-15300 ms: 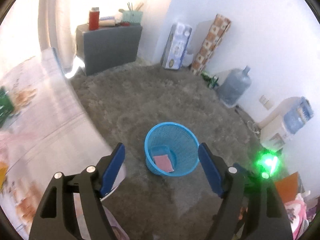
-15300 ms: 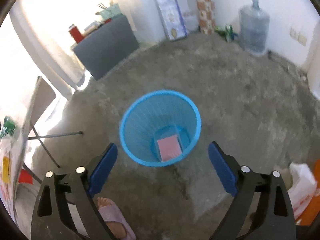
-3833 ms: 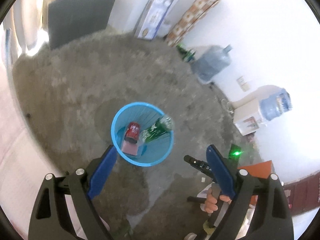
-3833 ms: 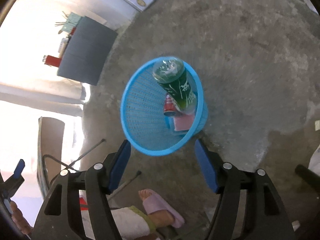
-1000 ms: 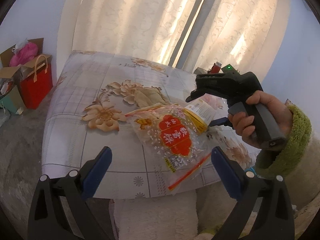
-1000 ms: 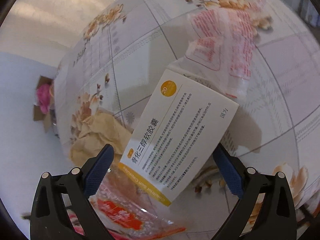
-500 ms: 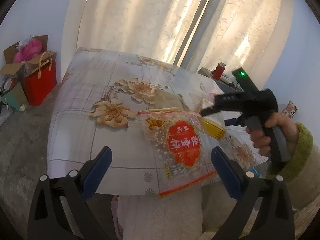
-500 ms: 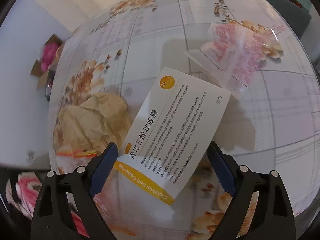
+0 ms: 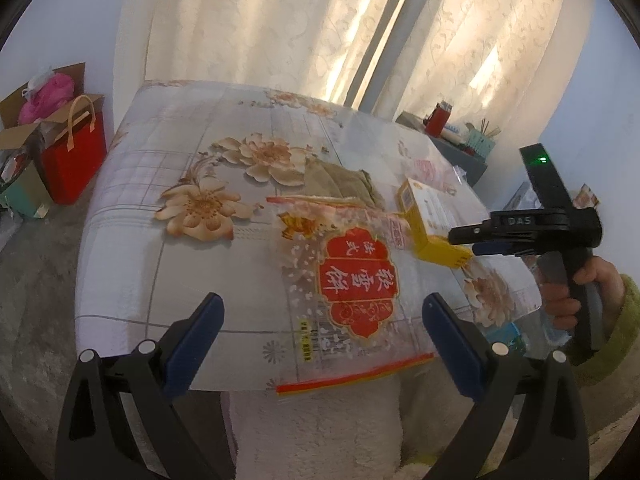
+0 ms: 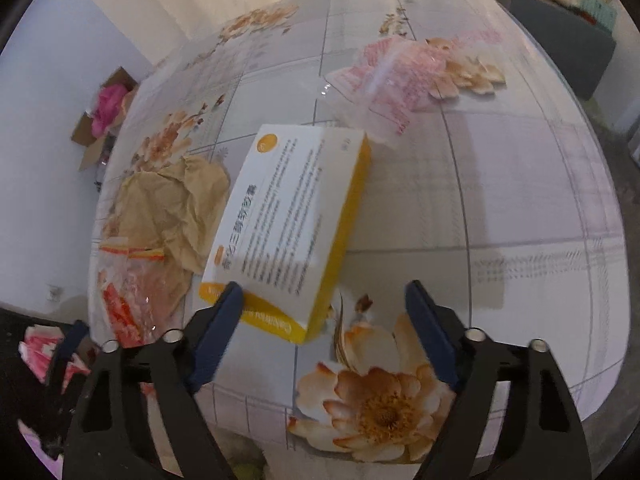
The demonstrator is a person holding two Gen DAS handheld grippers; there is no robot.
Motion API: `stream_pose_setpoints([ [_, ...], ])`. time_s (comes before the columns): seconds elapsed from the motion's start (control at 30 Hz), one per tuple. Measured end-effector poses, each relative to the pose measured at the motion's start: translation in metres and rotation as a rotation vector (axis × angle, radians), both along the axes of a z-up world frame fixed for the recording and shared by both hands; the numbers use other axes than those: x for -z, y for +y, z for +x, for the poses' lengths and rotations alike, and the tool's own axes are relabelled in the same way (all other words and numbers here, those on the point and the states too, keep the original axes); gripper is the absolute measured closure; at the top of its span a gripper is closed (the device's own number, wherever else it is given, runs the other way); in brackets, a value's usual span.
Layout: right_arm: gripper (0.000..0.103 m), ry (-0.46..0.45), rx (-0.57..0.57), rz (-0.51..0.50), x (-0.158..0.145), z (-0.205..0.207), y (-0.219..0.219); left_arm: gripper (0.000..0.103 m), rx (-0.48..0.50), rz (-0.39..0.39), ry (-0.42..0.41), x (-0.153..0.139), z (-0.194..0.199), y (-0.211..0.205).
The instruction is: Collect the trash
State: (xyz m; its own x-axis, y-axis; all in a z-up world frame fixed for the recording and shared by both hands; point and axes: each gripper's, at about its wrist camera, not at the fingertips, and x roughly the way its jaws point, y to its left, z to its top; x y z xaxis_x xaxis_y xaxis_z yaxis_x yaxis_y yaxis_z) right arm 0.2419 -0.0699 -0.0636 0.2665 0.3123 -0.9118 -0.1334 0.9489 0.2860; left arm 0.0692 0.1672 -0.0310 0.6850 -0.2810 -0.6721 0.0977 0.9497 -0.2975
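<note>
Jaws of the right gripper, just closing but not yet clamped, straddled the near end of the yellow-edged box, which lay lengthwise ahead on the surface.

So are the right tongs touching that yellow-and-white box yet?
Cannot tell. Right wrist view: the right tongs, just closing around the capsule box, have one finger overlapping its corner, the other clear of it.

Table: one. Box: one. Snack bags: two. Crumpled paper: one. Red gift bag: one.
</note>
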Motion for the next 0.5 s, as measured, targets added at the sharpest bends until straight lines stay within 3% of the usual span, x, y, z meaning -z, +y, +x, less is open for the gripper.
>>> stream_pose_setpoints([
  [0.27, 0.038, 0.001, 0.047, 0.085, 0.0, -0.02, -0.037, 0.006, 0.0, 0.047, 0.032, 0.007, 0.016, -0.01],
  [0.33, 0.047, -0.008, 0.052, 0.037, 0.0, -0.027, -0.042, 0.006, -0.009, 0.05, 0.046, 0.009, 0.02, -0.011],
  [0.4, 0.047, -0.029, 0.047, -0.02, -0.001, -0.033, -0.042, 0.006, -0.015, 0.053, 0.055, 0.01, 0.024, -0.012],
  [0.5, 0.044, -0.041, 0.054, -0.009, -0.005, -0.039, -0.044, 0.006, -0.018, 0.069, 0.06, 0.01, 0.03, -0.013],
])
